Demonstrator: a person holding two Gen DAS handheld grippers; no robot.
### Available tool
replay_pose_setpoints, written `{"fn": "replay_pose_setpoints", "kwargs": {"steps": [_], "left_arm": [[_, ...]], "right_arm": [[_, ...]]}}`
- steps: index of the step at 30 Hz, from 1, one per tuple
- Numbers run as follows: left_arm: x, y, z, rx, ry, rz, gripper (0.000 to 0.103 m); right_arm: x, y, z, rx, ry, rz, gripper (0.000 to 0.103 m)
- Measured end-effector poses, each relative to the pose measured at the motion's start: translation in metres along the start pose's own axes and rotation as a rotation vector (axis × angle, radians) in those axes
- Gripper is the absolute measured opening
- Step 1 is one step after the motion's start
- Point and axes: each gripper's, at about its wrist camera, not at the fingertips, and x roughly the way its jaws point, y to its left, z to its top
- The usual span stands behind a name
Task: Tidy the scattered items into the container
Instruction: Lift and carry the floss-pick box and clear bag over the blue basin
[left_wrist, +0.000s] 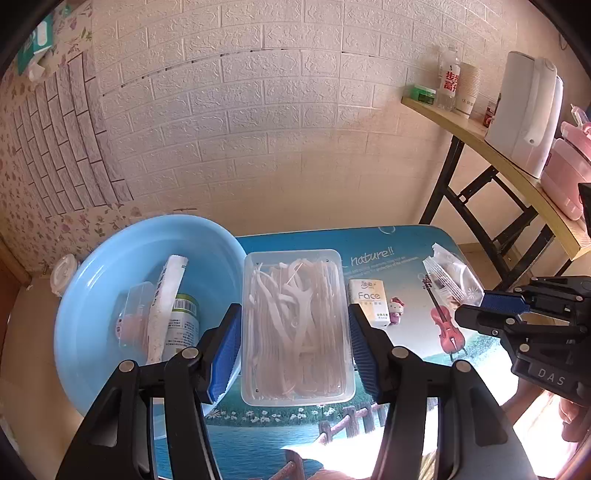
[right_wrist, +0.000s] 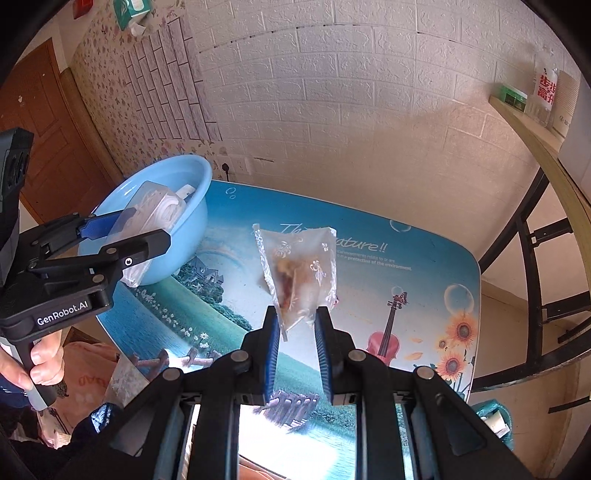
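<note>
My left gripper (left_wrist: 293, 310) is shut on a clear plastic box of white floss picks (left_wrist: 295, 332), its blue pads pressing the box's two long sides, held above the table. Just left of it is the light blue basin (left_wrist: 103, 258), which holds a small clear box, a white packet and a green can. A "Face" tissue pack (left_wrist: 369, 301) and a small kitty figure (left_wrist: 397, 308) lie on the table. My right gripper (right_wrist: 295, 314) is shut on the lower corner of a clear snack packet (right_wrist: 299, 266), lifted over the table. From there the basin (right_wrist: 188, 236) is at the far left.
The table (right_wrist: 424, 258) has a printed blue scenic top with rounded corners. A wooden side table (left_wrist: 517, 173) on black legs stands at the right with a white kettle (left_wrist: 524, 110), a bottle and cups. A white brick wall is behind. A person's hand (right_wrist: 44, 362) grips the left handle.
</note>
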Motion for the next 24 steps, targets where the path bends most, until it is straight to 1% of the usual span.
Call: {"fn": "replay_pose_setpoints", "kwargs": {"steps": [9, 15, 24], "left_arm": [[-0.010, 0.031, 0.008, -0.026, -0.007, 0.035, 0.054], [-0.015, 0.054, 0.010, -0.043, -0.002, 0.061, 0.054], [-0.014, 0.082, 0.009, -0.053, 0.011, 0.082, 0.054]], "right_arm": [[-0.009, 0.034, 0.027, -0.037, -0.039, 0.057, 0.020], [-0.004, 0.058, 0.043, -0.066, -0.038, 0.088, 0.020], [0.007, 0.082, 0.052, -0.092, -0.025, 0.103, 0.020]]}}
